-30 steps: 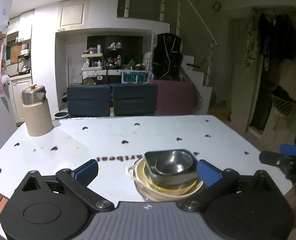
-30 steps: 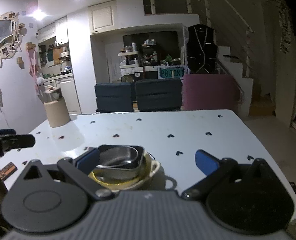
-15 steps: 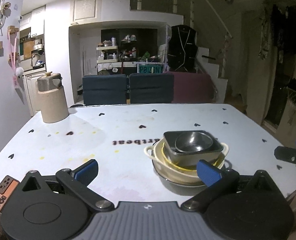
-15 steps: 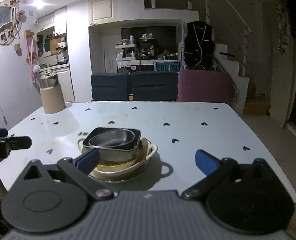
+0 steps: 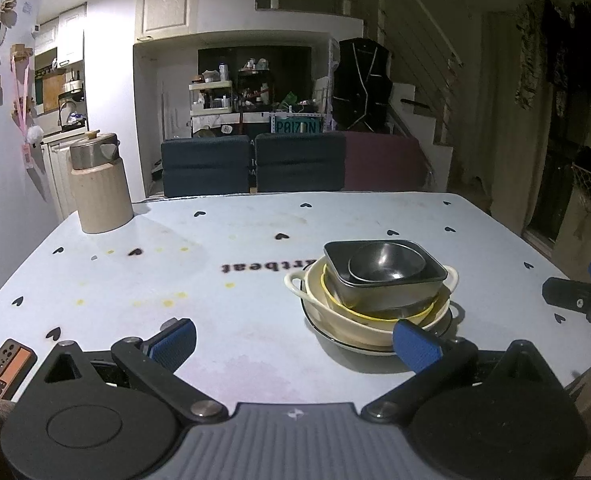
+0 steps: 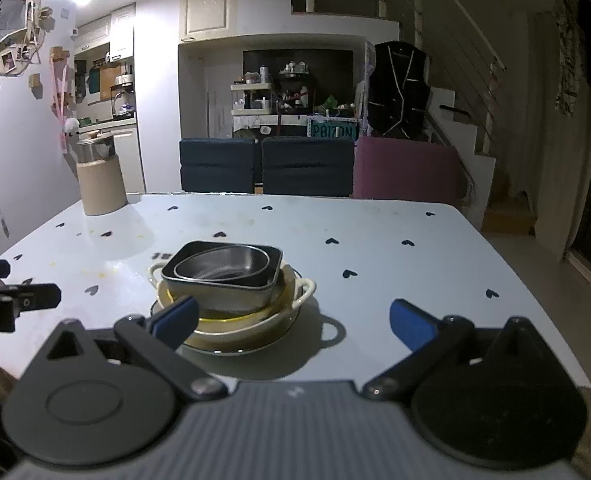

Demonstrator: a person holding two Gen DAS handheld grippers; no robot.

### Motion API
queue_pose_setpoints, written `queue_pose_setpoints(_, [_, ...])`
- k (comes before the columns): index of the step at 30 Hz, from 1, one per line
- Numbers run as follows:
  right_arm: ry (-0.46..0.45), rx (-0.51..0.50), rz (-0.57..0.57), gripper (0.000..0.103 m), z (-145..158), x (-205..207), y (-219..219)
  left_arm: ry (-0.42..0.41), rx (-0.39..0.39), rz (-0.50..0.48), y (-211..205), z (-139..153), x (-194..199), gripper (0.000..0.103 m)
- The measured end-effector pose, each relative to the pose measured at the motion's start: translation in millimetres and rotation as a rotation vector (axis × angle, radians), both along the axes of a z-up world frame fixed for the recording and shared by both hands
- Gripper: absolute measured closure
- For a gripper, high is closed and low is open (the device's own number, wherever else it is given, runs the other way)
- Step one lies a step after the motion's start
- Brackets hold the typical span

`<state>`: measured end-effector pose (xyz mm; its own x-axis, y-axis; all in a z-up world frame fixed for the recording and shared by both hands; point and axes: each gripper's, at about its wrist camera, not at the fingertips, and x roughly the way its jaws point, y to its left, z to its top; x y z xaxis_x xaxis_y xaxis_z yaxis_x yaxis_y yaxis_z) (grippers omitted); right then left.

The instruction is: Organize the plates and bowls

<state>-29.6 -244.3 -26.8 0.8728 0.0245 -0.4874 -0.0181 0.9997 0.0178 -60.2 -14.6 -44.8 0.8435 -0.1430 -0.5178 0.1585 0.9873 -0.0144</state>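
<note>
Steel round bowl (image 5: pixel 387 266) tops the nested cream dishes (image 5: pixel 371 320); both grippers (image 5: pixel 295 340) (image 6: pixel 293 322) gape, empty; retreat level, clear of the rims.

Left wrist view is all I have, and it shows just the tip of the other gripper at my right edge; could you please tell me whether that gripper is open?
Observer: Yes. In the right wrist view the right gripper has its jaws wide apart, with nothing between them.
Operator: Thank you. Is the stack lined up between its fingers?
Observer: No. The stack of dishes sits off to the left, ahead of that gripper's left pad.
Operator: My own right pad overlaps the plate rim; am I touching it?
Observer: From the right wrist view the left gripper appears apart from the stack, with bare table between them.
</note>
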Motion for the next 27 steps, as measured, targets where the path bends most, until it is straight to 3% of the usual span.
queue_pose_setpoints(27, [0.009,0.006,0.008,0.001,-4.1,1.7,7.9,0.004,-0.004,-0.004,-1.0,-0.6,0.1,0.000])
